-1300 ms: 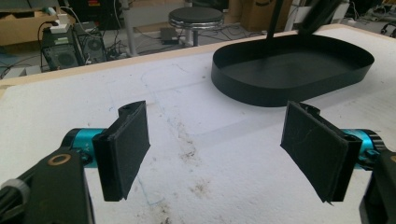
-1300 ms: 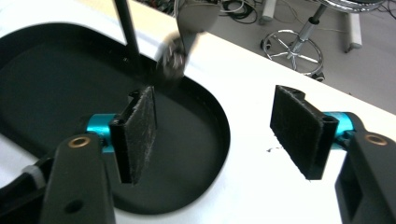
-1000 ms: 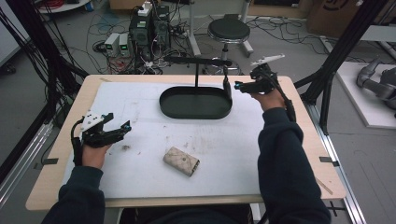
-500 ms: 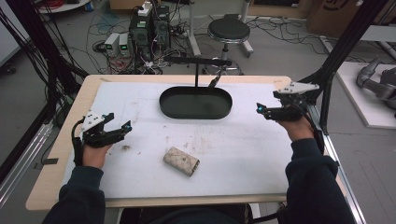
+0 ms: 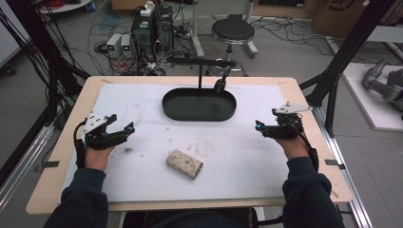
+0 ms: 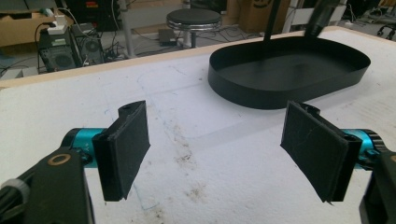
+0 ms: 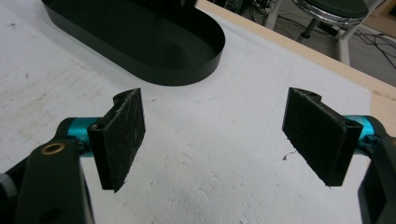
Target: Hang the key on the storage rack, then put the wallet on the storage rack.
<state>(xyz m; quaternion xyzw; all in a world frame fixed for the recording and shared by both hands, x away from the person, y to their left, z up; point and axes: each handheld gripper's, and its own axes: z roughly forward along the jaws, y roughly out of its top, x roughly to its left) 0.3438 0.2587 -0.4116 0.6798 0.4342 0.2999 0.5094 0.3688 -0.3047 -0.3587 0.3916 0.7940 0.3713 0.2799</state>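
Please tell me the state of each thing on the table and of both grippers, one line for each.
Tray: empty, flat on the table.
Pouch: closed, lying flat, untouched.
Left gripper: open, nothing between its jaws.
Right gripper: open, its jaws have just been opening, nothing between them.

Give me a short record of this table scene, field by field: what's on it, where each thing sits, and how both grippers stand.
surface: table with a white, stained cover
tray: black oval tray, far centre, a black stand rising behind it
pouch: beige pouch, near centre, lying flat, untouched
left gripper: left gripper open, nothing between the jaws, low over the cover's left side
right gripper: right gripper open, nothing between the jaws, right of the tray
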